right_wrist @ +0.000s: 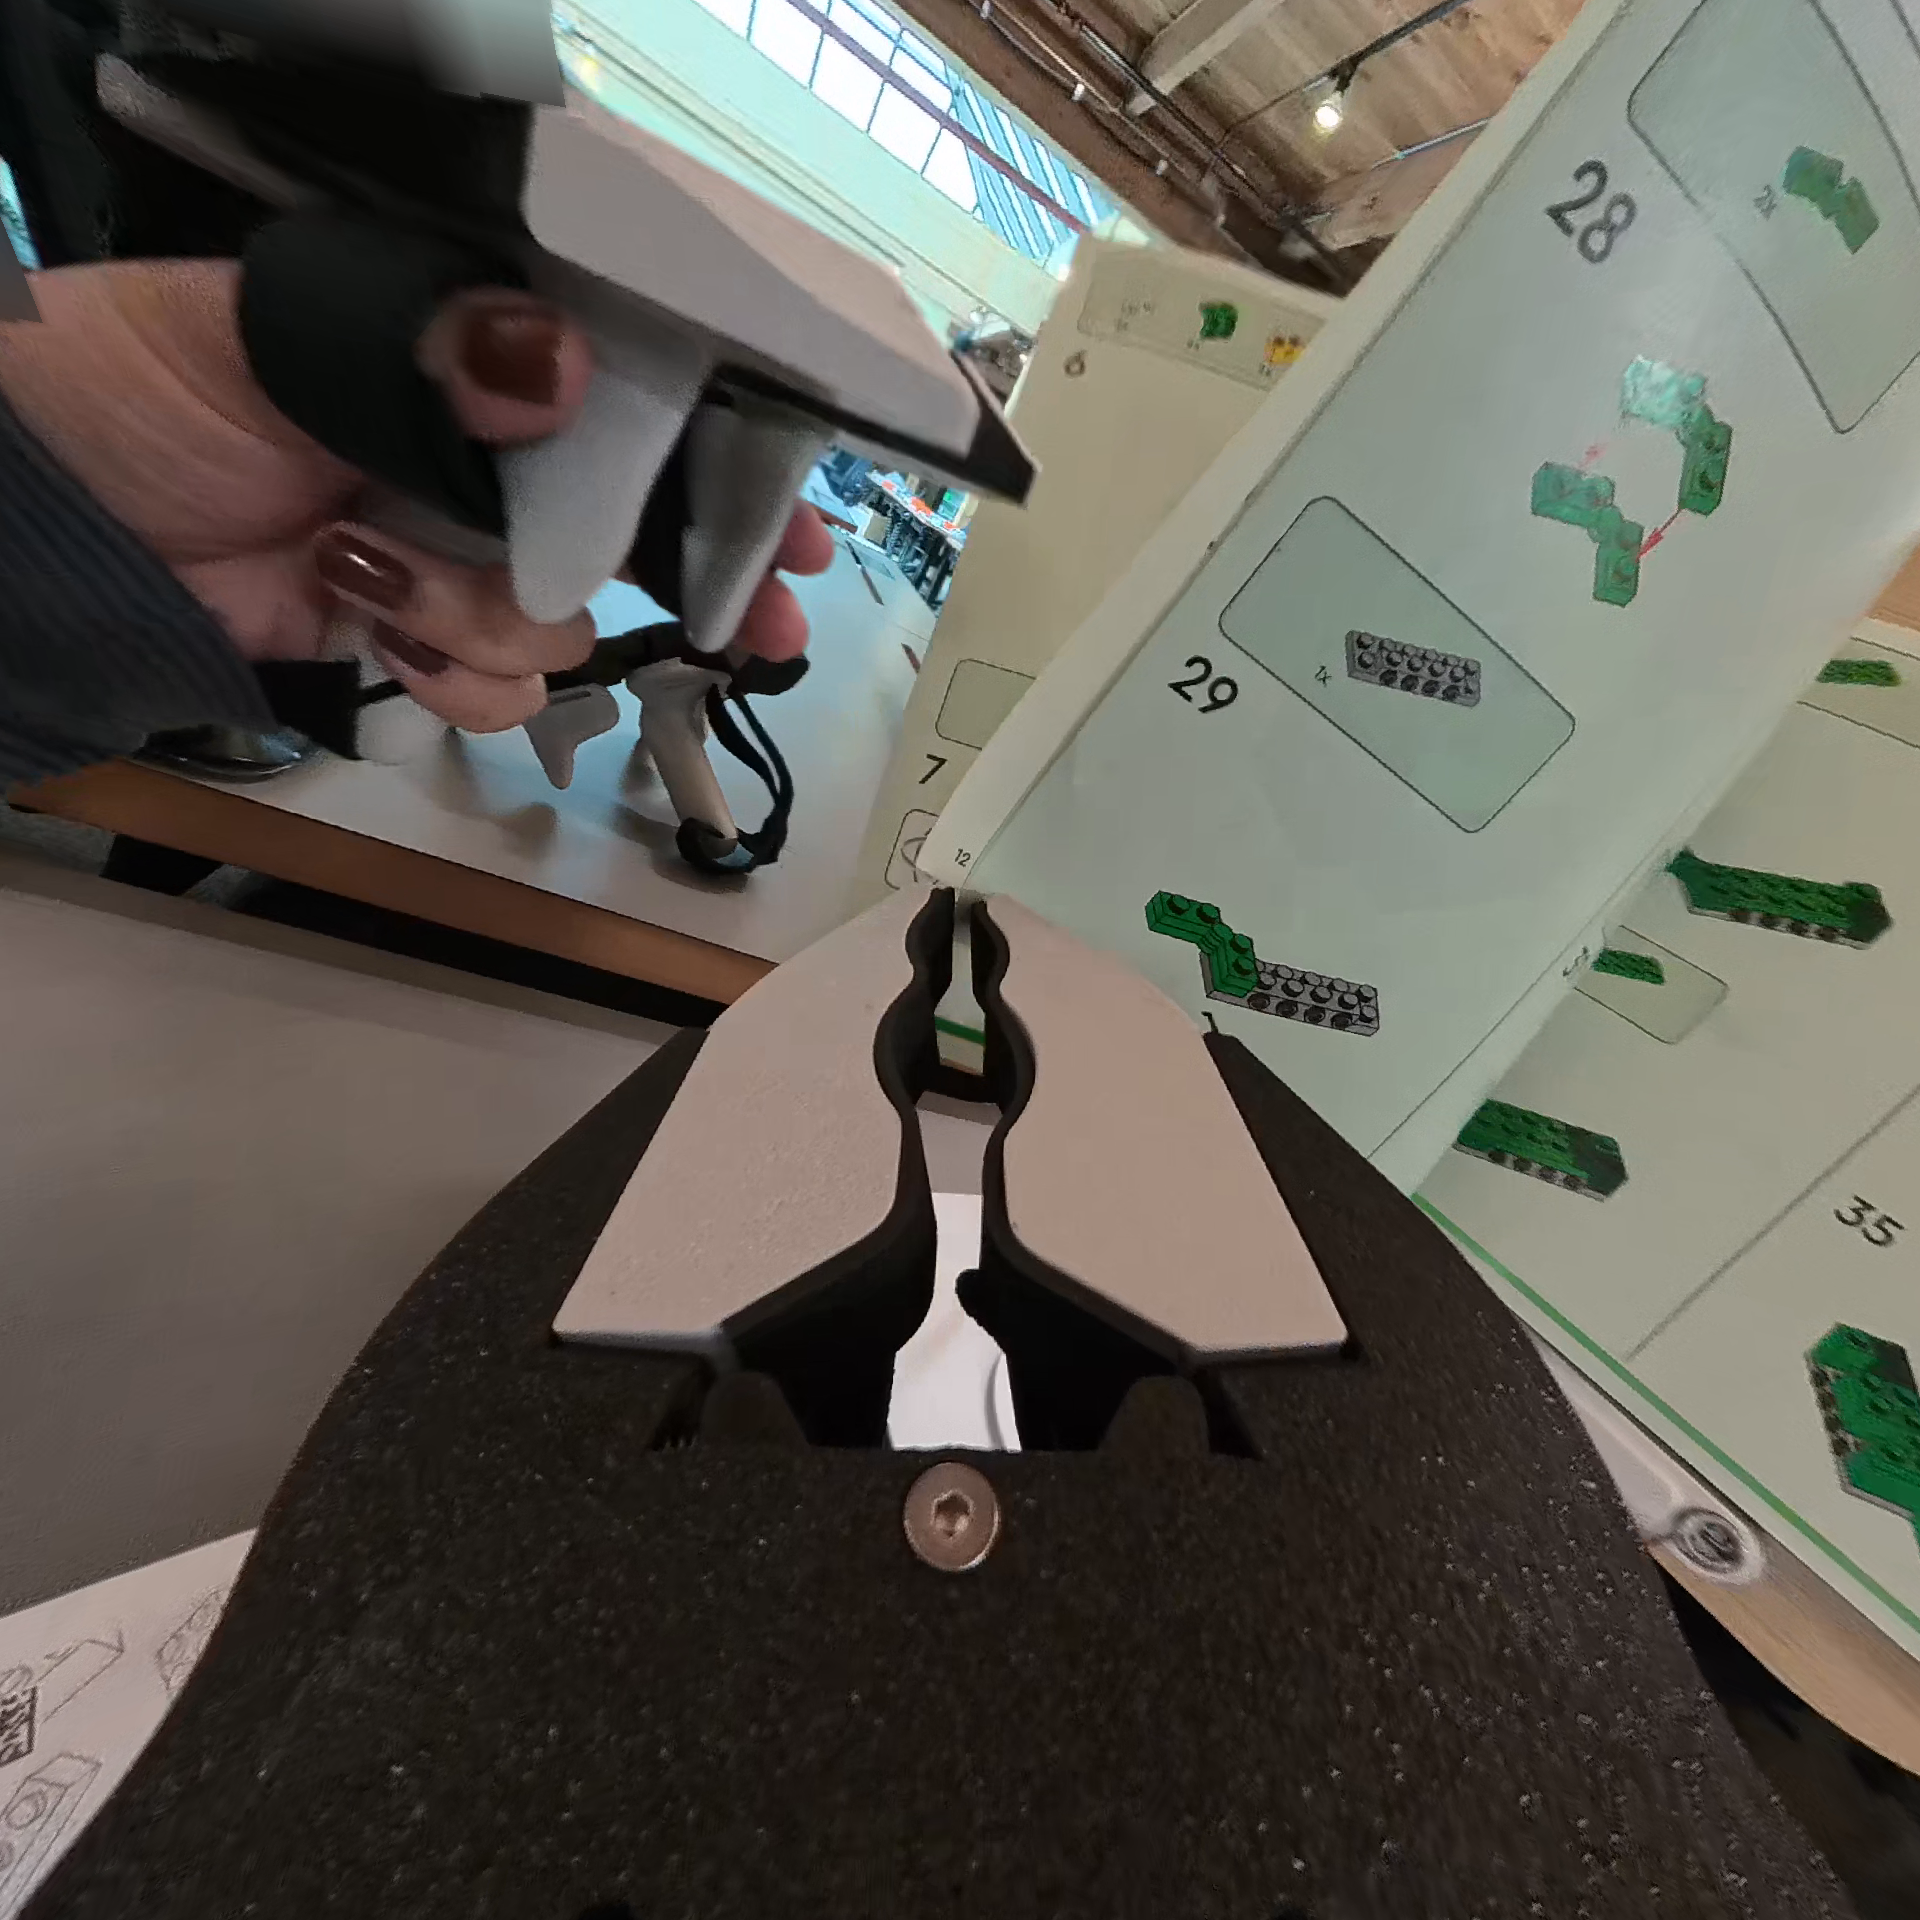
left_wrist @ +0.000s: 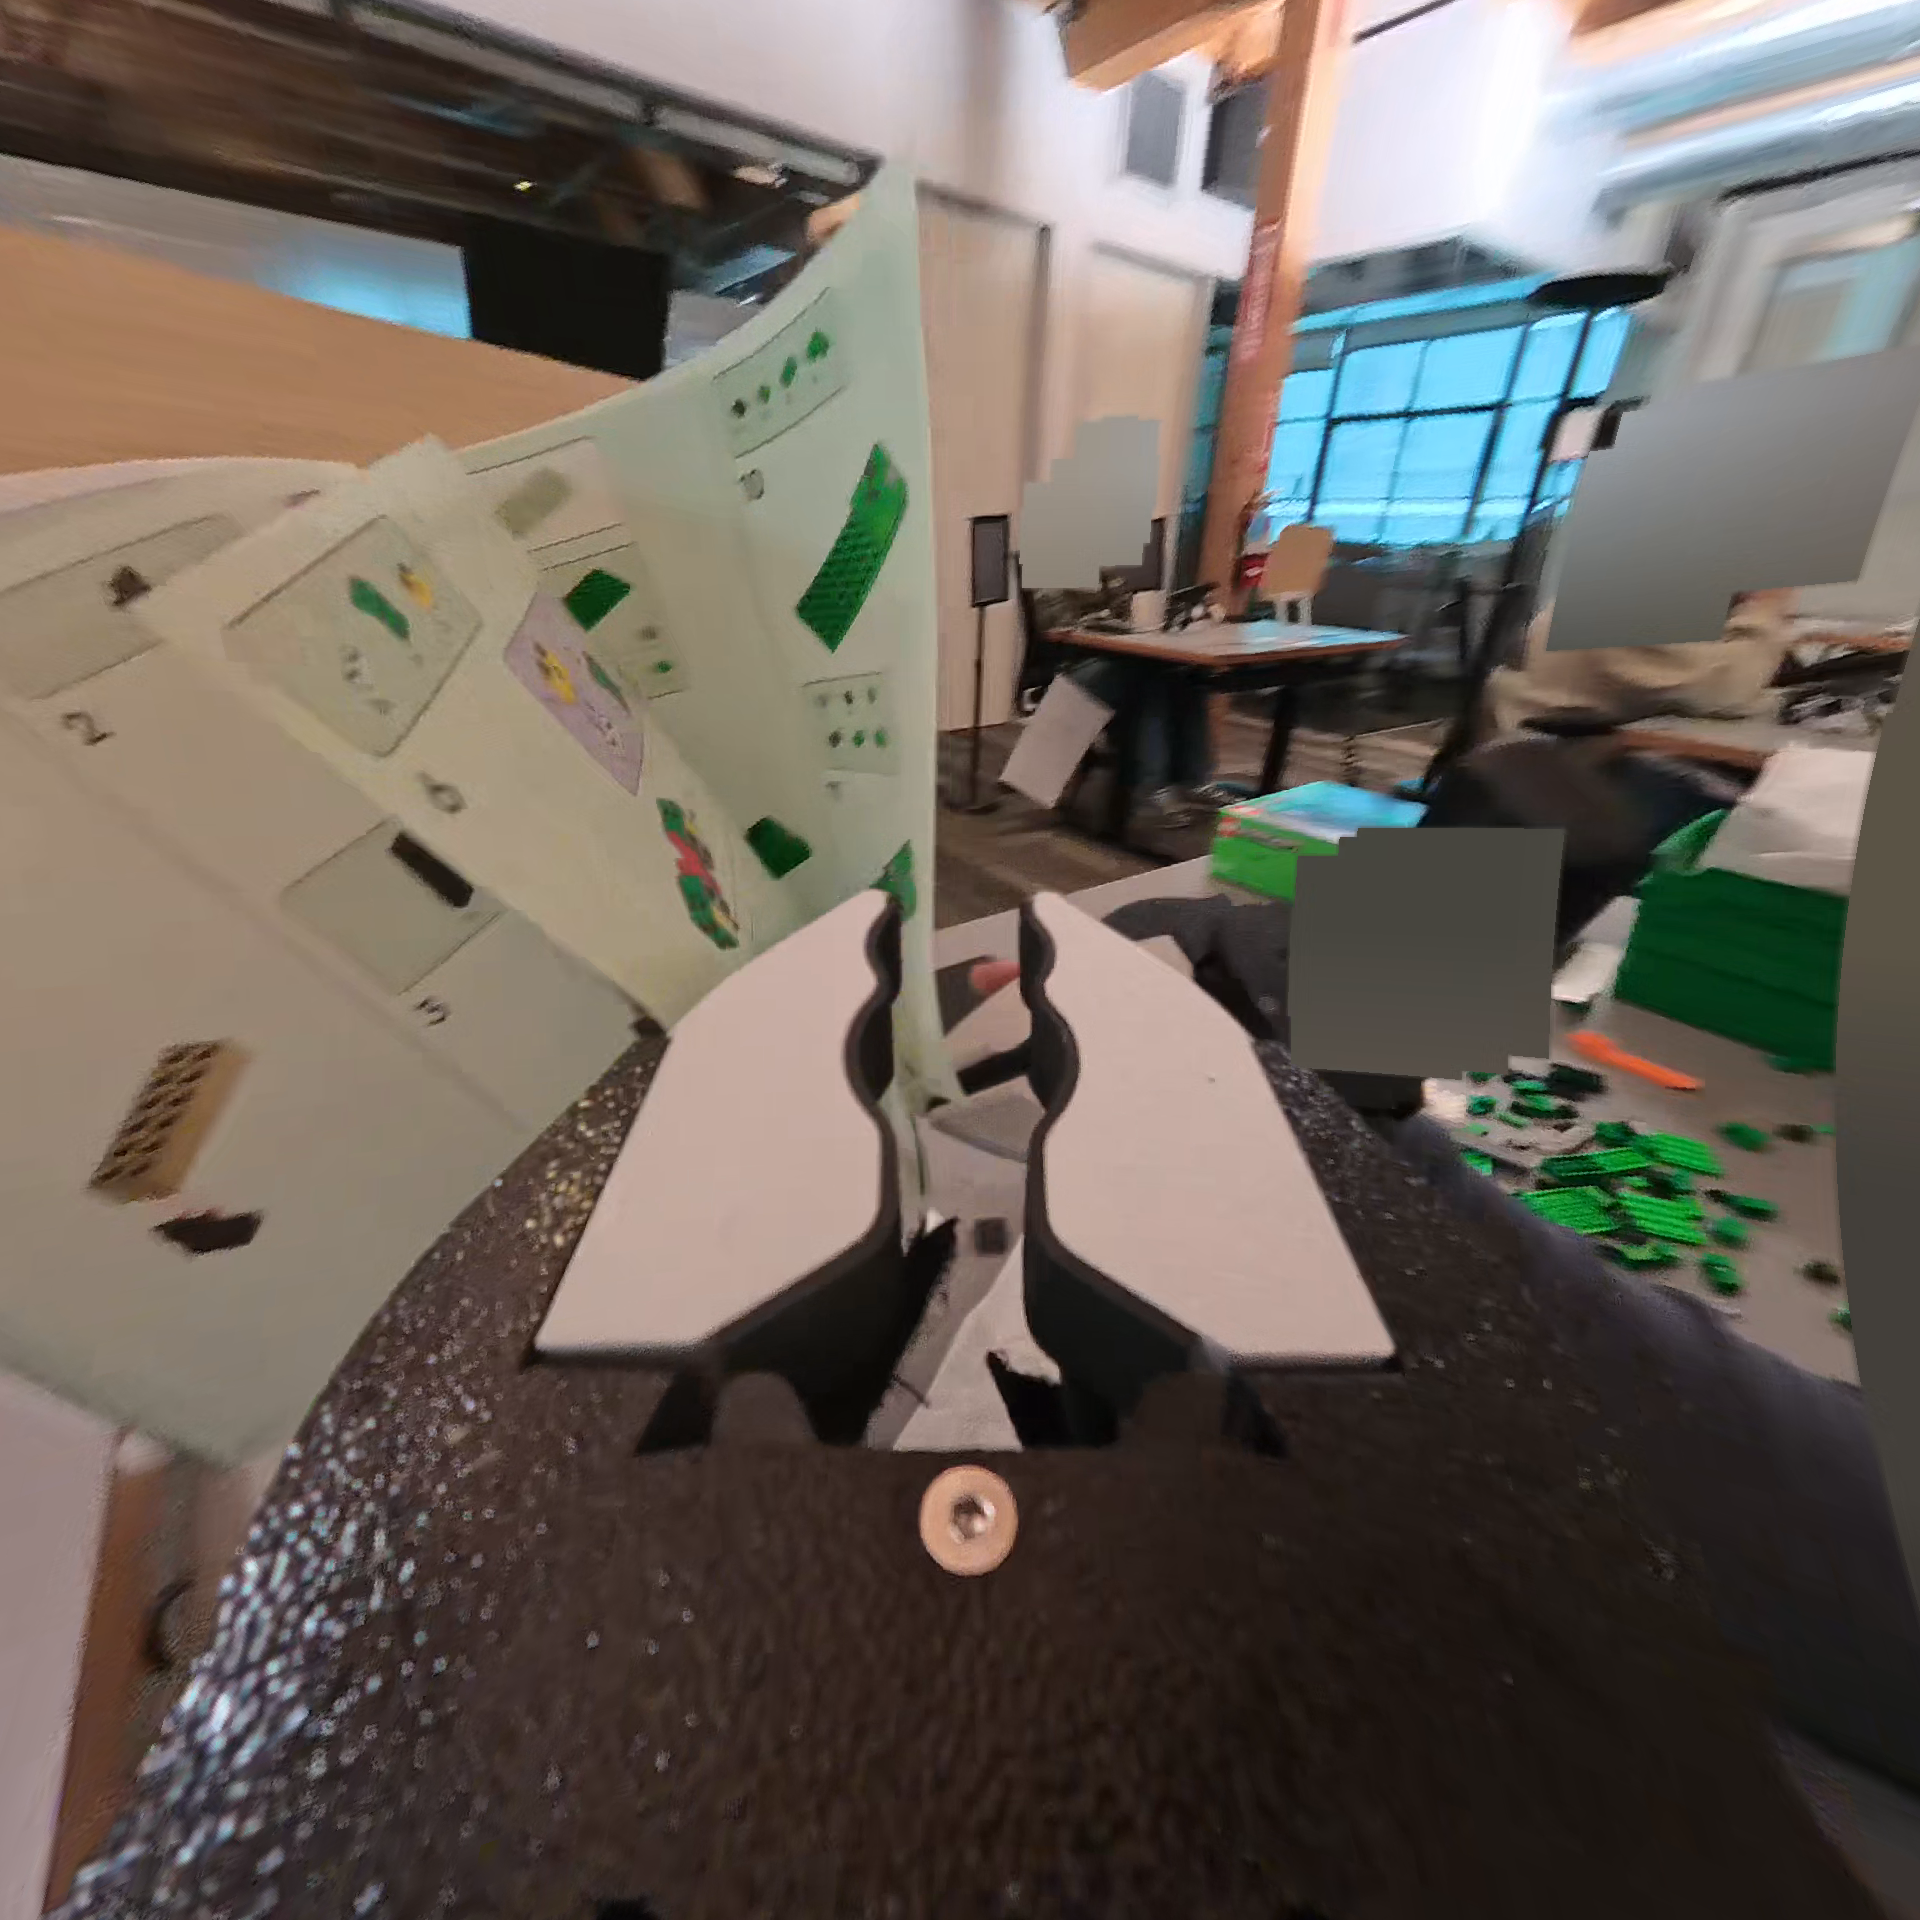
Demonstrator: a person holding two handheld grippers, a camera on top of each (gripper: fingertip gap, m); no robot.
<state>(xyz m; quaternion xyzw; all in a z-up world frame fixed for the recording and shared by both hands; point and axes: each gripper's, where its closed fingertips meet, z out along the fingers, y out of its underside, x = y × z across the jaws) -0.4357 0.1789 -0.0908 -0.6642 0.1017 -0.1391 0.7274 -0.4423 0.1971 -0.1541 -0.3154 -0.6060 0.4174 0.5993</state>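
A brick-building instruction booklet (left_wrist: 499,790) stands open with its pages fanned out at the left. One pale green page (left_wrist: 883,582) curves up, and its lower edge runs between my left gripper's fingers. My left gripper (left_wrist: 961,914) is open, and the page lies against the inner side of its left finger. In the right wrist view my right gripper (right_wrist: 961,904) is shut on the bottom corner of a booklet page (right_wrist: 1351,748) printed with green and grey bricks. A hand (right_wrist: 343,488) holds the left gripper at the upper left, with one finger plate (right_wrist: 790,312) showing.
Loose green bricks (left_wrist: 1621,1184), an orange tool (left_wrist: 1631,1065), stacked green plates (left_wrist: 1725,956) and a green box (left_wrist: 1257,847) lie on the grey table at the right. Another grey handle with a black cord (right_wrist: 686,738) lies on a far table. A printed sheet (right_wrist: 83,1704) is at the bottom left. My hands' fingertips stand some 7 cm from each other.
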